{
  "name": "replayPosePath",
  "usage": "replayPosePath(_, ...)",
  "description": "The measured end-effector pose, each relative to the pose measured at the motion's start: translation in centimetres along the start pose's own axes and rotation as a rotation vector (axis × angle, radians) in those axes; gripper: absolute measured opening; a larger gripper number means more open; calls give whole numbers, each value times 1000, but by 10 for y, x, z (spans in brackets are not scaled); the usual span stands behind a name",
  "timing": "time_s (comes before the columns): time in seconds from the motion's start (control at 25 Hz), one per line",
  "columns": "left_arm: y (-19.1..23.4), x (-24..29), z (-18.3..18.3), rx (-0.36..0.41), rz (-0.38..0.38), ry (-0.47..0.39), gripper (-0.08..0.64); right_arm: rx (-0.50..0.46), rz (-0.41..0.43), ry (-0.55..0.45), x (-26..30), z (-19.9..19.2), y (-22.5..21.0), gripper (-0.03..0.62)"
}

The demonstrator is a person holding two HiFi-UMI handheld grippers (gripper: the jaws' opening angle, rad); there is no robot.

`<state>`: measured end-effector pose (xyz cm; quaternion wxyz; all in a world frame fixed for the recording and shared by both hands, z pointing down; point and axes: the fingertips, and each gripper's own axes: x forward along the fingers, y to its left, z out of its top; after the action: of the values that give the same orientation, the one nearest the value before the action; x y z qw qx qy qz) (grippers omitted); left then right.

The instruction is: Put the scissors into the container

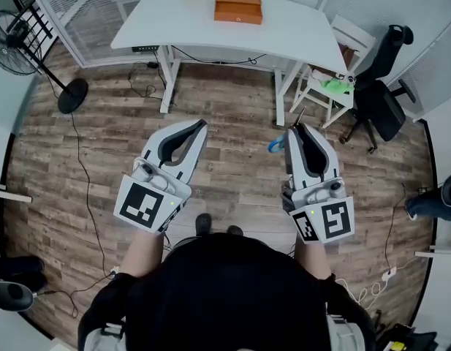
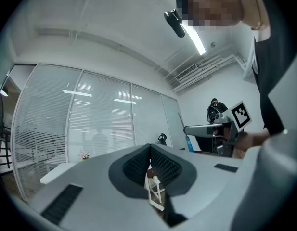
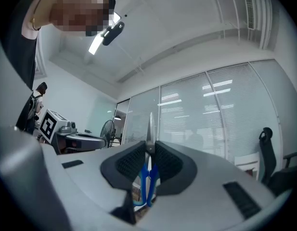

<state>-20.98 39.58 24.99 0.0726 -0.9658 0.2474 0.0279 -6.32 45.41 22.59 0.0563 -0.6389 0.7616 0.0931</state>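
Blue plastic handle loops of the scissors [image 3: 148, 184] hanging below the pads of the right gripper [image 3: 149, 150], with steel blades poking out past the jaw tips, closed into one thin strip. Jaws pinching tight on the scissors, apparently near the pivot. Probably gripping there to keep the blades shut and pointing away from the body during carrying.

Scissors being held in the air over the wooden floor [image 1: 232, 174], near the person and well apart from the white desk [image 1: 298, 28] at the far side.

Left gripper [image 1: 203, 123] riding alongside at the left, jaws meeting tip to tip with nothing between them. Likely idling, leaving the job to the right.

No container showing clearly. An orange box [image 1: 238, 6] sitting on the far desk, but not possible to tell whether it is the target. Judging the task as mid-carry, with the drop-off not yet begun.
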Motion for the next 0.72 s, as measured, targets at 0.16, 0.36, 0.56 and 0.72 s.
replayPosePath(0.16,6,-1,-4,-5,-4,3,12,27,0,-5,4,-2,3,67)
replayPosePath(0.36,17,-4,-6,-5,-16,2,12,24,-14,6,12,-7,10,69)
replayPosePath(0.56,28,-7,-8,-6,-37,-3,12,30,-40,-6,18,-6,16,69)
replayPosePath(0.72,37,-12,-13,-3,-53,-4,12,24,-65,-11,20,-10,24,69)
